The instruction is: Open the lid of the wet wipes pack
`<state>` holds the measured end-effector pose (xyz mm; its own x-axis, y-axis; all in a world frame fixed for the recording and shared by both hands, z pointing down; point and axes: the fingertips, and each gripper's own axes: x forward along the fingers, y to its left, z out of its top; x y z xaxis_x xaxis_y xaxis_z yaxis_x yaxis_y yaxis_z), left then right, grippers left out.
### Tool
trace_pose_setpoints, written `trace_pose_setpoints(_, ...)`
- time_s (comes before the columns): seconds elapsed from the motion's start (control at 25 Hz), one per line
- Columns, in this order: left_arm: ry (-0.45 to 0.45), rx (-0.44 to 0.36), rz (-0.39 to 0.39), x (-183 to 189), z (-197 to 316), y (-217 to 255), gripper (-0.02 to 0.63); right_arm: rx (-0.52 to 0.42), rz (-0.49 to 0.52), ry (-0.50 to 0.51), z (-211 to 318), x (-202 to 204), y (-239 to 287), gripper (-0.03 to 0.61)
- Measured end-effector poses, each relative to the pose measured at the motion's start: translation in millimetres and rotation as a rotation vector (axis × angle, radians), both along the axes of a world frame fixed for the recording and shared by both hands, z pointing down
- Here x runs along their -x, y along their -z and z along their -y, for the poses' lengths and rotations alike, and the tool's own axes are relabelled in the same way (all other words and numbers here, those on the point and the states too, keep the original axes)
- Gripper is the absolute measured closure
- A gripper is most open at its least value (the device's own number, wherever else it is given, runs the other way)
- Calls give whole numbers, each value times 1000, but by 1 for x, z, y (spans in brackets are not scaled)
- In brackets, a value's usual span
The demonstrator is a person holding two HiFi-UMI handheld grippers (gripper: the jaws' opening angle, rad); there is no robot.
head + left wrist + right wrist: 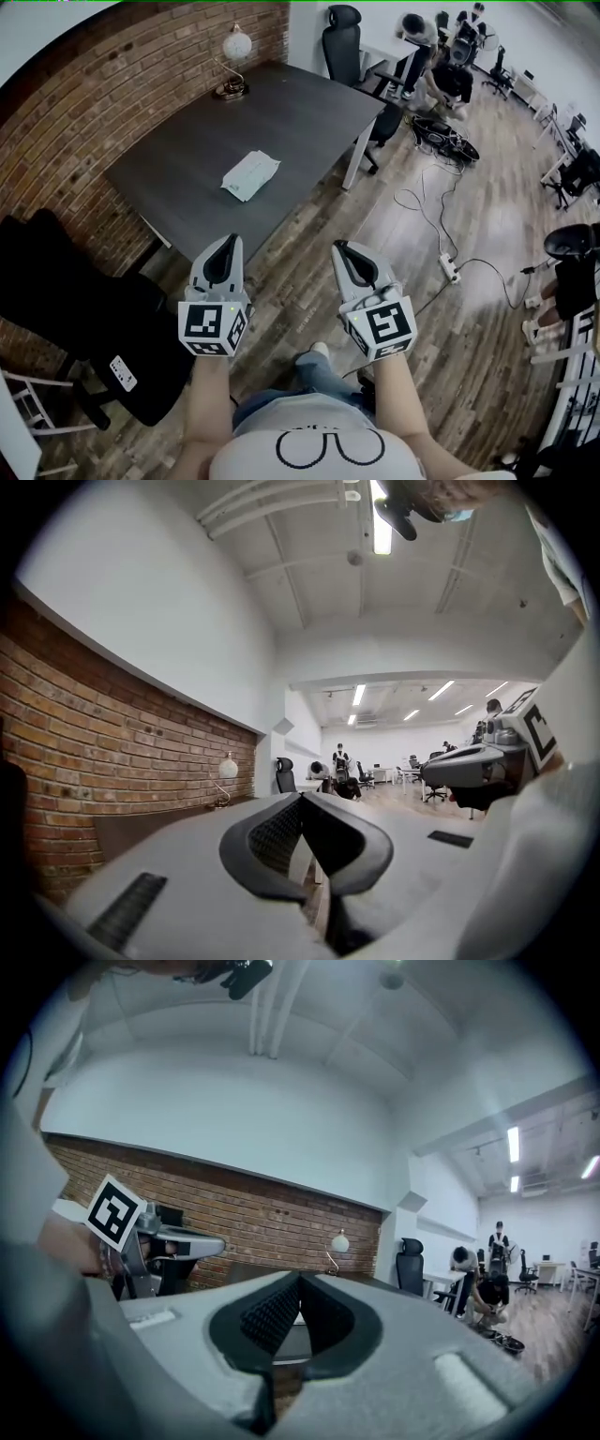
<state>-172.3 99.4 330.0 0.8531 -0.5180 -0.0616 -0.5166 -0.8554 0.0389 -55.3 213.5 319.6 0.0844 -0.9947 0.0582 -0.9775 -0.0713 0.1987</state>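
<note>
The wet wipes pack (pixel 250 174), white and flat, lies near the middle of the dark grey table (pixel 309 112). Both grippers hover side by side over the wooden floor, short of the table's near edge and apart from the pack. My left gripper (pixel 227 243) is shut with nothing in it, and its jaws meet at the tip in the left gripper view (pixel 302 799). My right gripper (pixel 341 247) is also shut and empty (pixel 300 1279). The pack does not show in either gripper view.
A globe lamp (pixel 233 49) stands at the table's far corner by the brick wall. A black office chair (pixel 84 328) sits at the left, another (pixel 343 42) beyond the table. Cables and a power strip (pixel 450 268) lie on the floor at right. People work at desks far back.
</note>
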Motion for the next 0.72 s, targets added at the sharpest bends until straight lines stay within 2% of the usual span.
trace_pose_setpoints(0.24, 29, 22, -4, -73, 19, 3, 615, 17, 14, 81, 27, -86, 2, 577)
trace_pose_setpoints(0.36, -4, 25, 3, -100, 19, -3, 615, 22, 46, 101, 39, -115, -7, 577)
trace_pose_setpoints(0.52, 12, 77, 57, -121, 38, -21, 615, 53, 77, 155, 65, -128, -25, 577)
trace_pose_setpoints(0.72, 45, 85, 111, -143, 84, -37, 605, 79, 75, 215, 113, -141, -38, 577)
